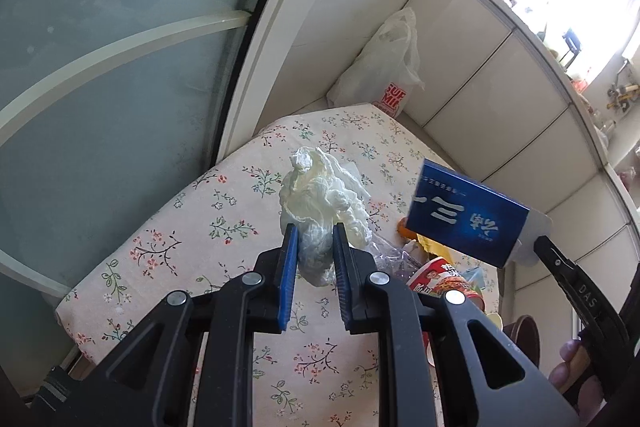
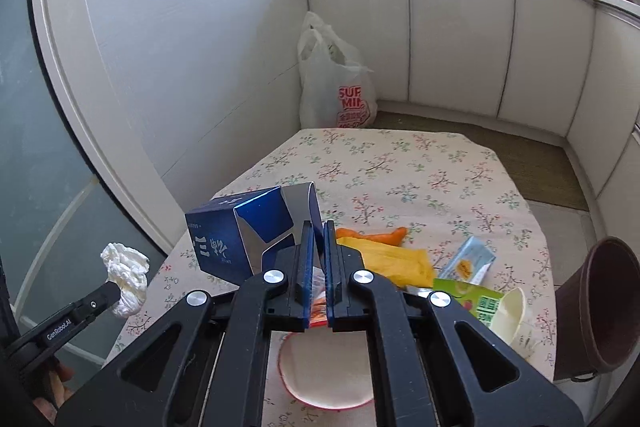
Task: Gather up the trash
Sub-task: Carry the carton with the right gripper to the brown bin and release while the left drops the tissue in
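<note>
The white plastic bag (image 2: 336, 87) beyond both claws reads "SUP MI" in red; the left claw's arm says "GenRobot.AI". The left claw (image 1: 316, 233) is narrowed on a crumpled white tissue wad (image 1: 320, 195). The right claw (image 2: 318, 227), nearly closed, pinches the silver flap of a glossy blue carton (image 2: 224, 239). Only the right view shows, below its claw on the floral desk (image 2: 420, 167), a yellow packet (image 2: 396, 259), green carton (image 2: 480, 301) and brown pot (image 2: 604, 307).

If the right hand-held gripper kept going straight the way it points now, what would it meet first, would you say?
Probably the bare floral tablecloth beyond the trash pile. The right hand-held gripper carries the blue carton ahead of it, so the carton would likely touch down first; depth is unclear.
</note>
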{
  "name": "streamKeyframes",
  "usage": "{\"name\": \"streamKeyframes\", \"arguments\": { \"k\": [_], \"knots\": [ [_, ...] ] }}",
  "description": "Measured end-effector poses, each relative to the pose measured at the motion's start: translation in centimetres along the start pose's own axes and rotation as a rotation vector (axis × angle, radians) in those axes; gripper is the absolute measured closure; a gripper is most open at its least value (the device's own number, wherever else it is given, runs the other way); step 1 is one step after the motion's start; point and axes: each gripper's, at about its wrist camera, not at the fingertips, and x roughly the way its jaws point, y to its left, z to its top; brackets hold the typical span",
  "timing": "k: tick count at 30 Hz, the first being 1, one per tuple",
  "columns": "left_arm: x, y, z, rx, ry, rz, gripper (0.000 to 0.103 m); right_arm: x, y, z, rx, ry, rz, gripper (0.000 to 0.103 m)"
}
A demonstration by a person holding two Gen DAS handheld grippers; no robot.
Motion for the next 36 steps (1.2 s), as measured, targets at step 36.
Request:
{"name": "streamKeyframes", "arguments": {
  "k": [36],
  "knots": [
    [2.3,-38.1,-14.3,0.6,0.072,-0.528,0.083,-17.1,-36.9,-7.4,0.662,-0.256,-0.546,0.096]
  ]
}}
